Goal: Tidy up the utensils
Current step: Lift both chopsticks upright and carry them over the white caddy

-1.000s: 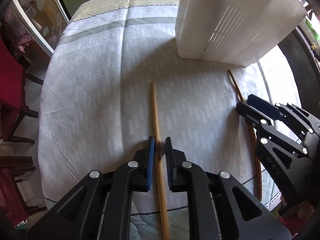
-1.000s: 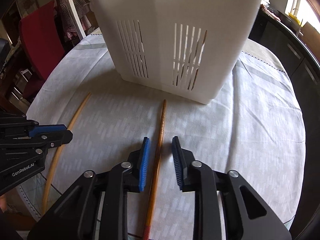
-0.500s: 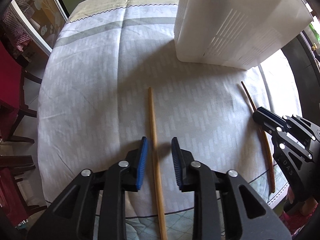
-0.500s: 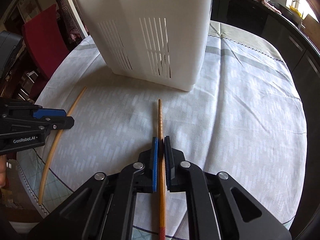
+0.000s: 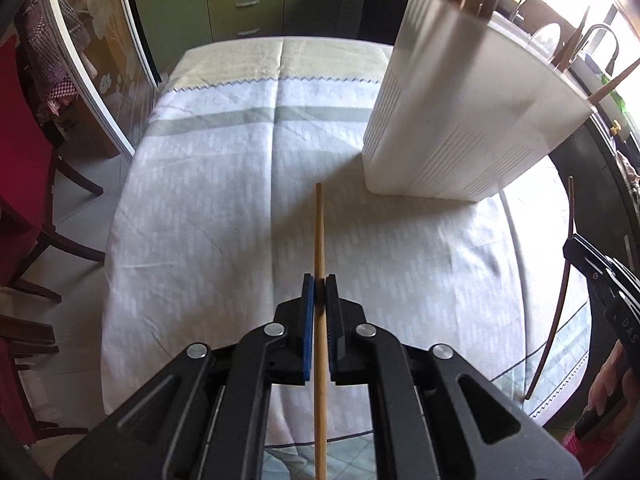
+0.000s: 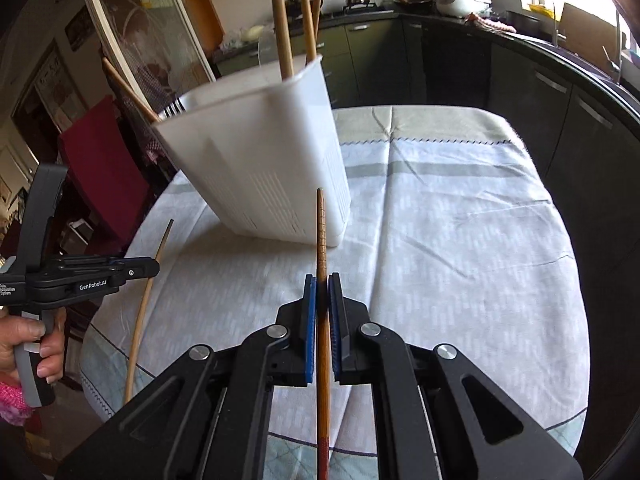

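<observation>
left tool [image 5: 319, 281] pinching pale round chopstick [image 5: 319, 224] | right tool [image 6: 322, 280] pinching ridged brown chopstick [image 6: 321, 232]

Pale patterned tablecloth [image 5: 224, 208] with a grey stripe covers the table, red chair [image 6: 100, 148] pulled up beside it. Dark green kitchen cabinets [image 5: 240, 4] run behind, and a white rice cooker [image 6: 462, 0] sits on the counter [image 6: 560, 46].

left gripper [image 5: 319, 280] clamps pale chopstick [image 5: 319, 224] — white holder [image 5: 460, 120] beyond

"GenRobot.AI" is printed on the left hand-held gripper [image 6: 138, 273].
</observation>
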`<state>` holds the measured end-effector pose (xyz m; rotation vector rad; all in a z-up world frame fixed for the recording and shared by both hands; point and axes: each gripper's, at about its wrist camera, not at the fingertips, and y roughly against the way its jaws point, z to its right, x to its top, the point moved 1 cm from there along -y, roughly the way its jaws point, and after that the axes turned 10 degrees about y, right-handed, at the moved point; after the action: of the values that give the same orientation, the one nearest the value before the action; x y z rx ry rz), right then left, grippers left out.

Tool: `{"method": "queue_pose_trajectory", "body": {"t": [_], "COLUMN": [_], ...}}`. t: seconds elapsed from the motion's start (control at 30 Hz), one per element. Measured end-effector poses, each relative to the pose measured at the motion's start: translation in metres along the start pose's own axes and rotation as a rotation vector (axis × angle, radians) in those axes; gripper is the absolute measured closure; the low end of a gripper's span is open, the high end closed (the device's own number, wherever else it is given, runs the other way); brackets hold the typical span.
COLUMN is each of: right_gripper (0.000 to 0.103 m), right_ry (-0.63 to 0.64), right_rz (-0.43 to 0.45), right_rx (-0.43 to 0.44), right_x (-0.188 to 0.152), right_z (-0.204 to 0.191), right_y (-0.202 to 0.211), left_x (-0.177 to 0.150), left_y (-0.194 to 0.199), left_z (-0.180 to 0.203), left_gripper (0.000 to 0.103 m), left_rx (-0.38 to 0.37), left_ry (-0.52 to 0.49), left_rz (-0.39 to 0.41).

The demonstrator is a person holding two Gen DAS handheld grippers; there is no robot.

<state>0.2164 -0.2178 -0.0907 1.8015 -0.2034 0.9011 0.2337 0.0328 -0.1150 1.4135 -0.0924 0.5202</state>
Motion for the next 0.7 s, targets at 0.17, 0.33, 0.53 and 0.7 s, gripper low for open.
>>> {"method": "queue_pose_trajectory", "body": {"t": [0.17,0.33,0.53,0.7], "right_gripper": [0.096,0.096,0.096,0.096], "right_ry": [-0.010,0.009,-0.002,-0.014], "right_rz": [0.110,0.174,0.220,0.231], "right_rx": [-0.020,-0.038,-0.053,-0.050], "right_x": [0.002,-0.004,-0.016,-0.024], "right_z": [0.007,0.005,0.008,0.012], "right_y": [0.049,0.087,0.118,0.124], "left_x": [-0.006,-0.018,-0.031,-0.037], "left_y": [0.042,0.080,0.122,0.139], "left_z": [-0.002,-0.005,-0.004,0.001], "left_gripper": [0.098,0.098,0.098,0.098], "left_rx": [-0.049,-0.084,-0.098,-0.111], "left_ry": [-0.001,-0.006,-0.028,-0.042], "left_rz": [0.095,0.183,0.288,0.320]}}
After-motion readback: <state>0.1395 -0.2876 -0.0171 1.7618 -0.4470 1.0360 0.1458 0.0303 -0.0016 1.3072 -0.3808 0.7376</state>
